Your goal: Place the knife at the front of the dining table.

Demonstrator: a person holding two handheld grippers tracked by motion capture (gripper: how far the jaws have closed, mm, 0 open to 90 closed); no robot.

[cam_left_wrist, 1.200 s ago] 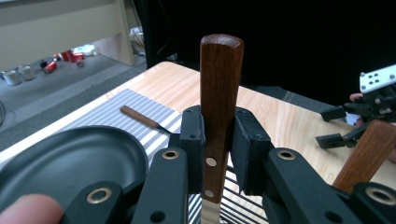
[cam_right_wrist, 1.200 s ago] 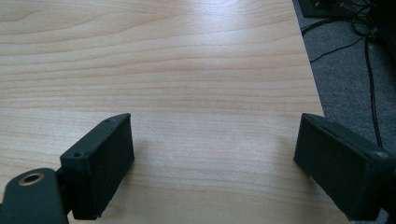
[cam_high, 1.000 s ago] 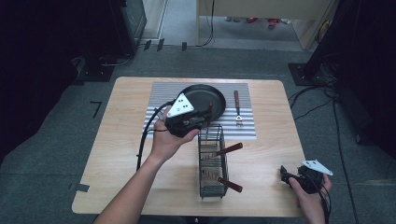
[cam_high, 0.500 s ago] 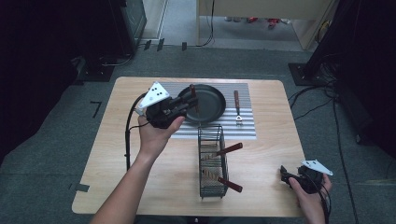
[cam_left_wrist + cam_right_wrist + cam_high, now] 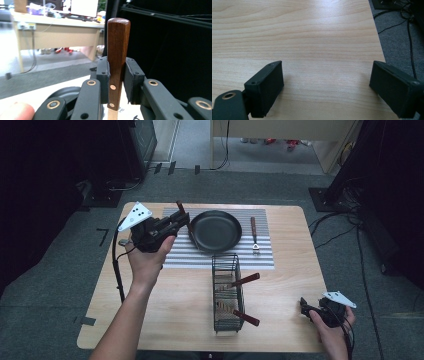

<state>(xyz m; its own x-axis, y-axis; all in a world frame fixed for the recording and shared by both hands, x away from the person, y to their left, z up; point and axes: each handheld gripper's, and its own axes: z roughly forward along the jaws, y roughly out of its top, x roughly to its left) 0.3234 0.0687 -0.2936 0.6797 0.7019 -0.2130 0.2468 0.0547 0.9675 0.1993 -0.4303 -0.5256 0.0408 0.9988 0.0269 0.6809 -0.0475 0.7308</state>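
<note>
Your left gripper (image 5: pixel 176 224) squeezes a wooden-handled tool (image 5: pixel 117 50) above the table's (image 5: pixel 290 330) far-left part. Two tools sit in the wire basket (image 5: pixel 226 292). Your right gripper (image 5: pixel 306 309) rests wide open, holding nothing, near the right corner.

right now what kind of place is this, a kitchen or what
Probably a lab or office set up for recording, not a kitchen. Kitchen props, a pan and a wire basket, sit on a bare wooden table on grey carpet, with cables on the floor and a cluttered desk behind.
</note>
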